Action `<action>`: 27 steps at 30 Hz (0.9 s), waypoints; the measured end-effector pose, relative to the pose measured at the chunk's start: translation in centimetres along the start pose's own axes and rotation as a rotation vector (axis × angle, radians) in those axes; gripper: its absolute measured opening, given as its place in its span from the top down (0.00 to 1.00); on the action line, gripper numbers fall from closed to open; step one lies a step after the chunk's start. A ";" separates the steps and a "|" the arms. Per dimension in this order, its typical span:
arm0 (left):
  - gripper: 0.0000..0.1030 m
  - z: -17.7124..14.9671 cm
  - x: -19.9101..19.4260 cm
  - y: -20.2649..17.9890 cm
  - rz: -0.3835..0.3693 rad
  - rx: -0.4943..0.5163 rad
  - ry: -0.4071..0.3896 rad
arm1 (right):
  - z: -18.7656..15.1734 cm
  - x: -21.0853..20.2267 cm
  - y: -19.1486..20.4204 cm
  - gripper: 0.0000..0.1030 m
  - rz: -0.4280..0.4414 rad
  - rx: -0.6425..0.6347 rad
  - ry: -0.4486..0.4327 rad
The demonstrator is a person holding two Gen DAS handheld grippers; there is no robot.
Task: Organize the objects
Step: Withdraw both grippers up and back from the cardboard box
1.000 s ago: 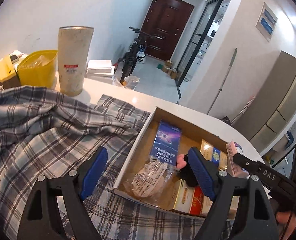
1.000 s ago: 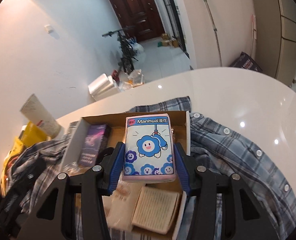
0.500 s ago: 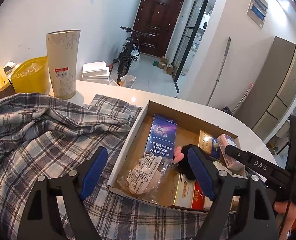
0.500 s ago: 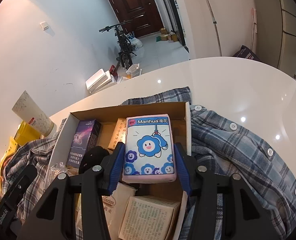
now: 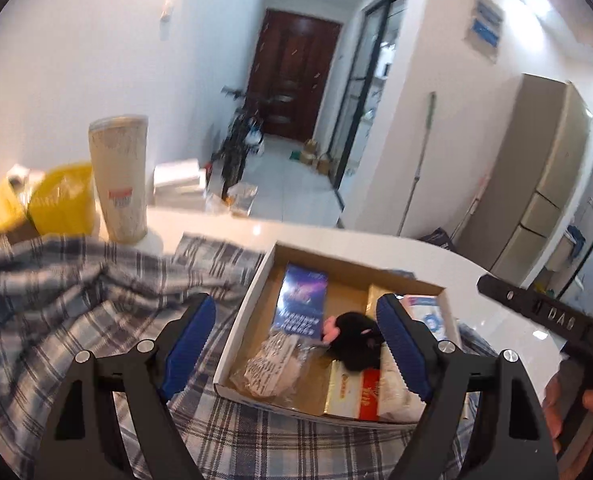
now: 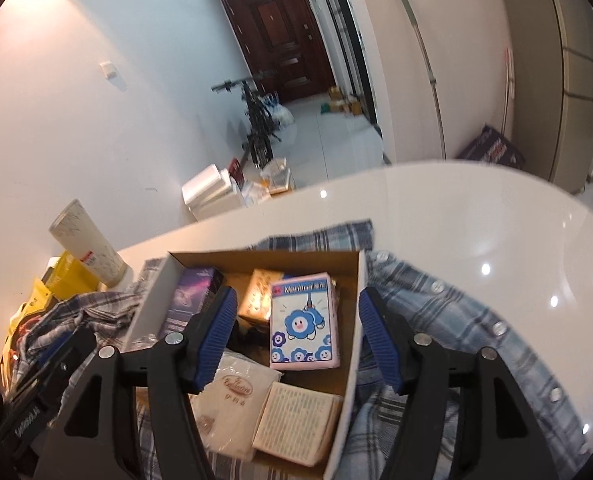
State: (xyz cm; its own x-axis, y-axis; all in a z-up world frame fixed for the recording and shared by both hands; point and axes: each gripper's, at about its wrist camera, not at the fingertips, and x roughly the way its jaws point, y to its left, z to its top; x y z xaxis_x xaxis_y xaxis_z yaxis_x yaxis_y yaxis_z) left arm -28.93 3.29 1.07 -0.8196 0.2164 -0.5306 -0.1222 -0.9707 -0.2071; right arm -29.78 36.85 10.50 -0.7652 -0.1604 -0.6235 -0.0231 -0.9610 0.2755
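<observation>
The pink tissue pack point(image 6: 304, 322) lies in the cardboard box point(image 6: 354, 344), between the blue pads of the right gripper point(image 6: 292, 336), whose jaws are opening and no longer touch it. Left of that claw sits a purple carton point(image 6: 192, 300). The left gripper point(image 5: 296, 338) hangs spread and empty above the box's near-left corner; the dark, blurred lump point(image 5: 354, 338) beside its right pad is possibly a toy.

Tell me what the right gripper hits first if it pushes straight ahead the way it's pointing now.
Most likely the pink tissue pack lying in the cardboard box, which sits between the opening jaws of the right gripper. Depth is hard to judge.
</observation>
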 end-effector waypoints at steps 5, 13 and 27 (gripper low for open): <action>0.18 1.4 -4.3 -2.4 0.011 0.114 -0.106 | 1.0 -4.8 0.7 0.39 0.015 -0.061 -0.099; 0.18 1.9 -11.6 -4.2 0.032 0.146 -0.223 | 0.3 -10.8 2.0 0.32 0.075 -0.130 -0.200; 0.07 0.3 -20.6 -5.2 0.008 0.164 -0.341 | -3.9 -19.4 3.6 0.04 0.072 -0.240 -0.351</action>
State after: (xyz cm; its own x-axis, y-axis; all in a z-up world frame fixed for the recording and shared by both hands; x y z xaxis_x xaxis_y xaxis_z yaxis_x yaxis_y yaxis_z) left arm -11.59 3.88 13.32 -0.9567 0.1881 -0.2219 -0.1803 -0.9821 -0.0553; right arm -12.51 35.62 20.71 -0.9328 -0.1828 -0.3105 0.1573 -0.9819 0.1057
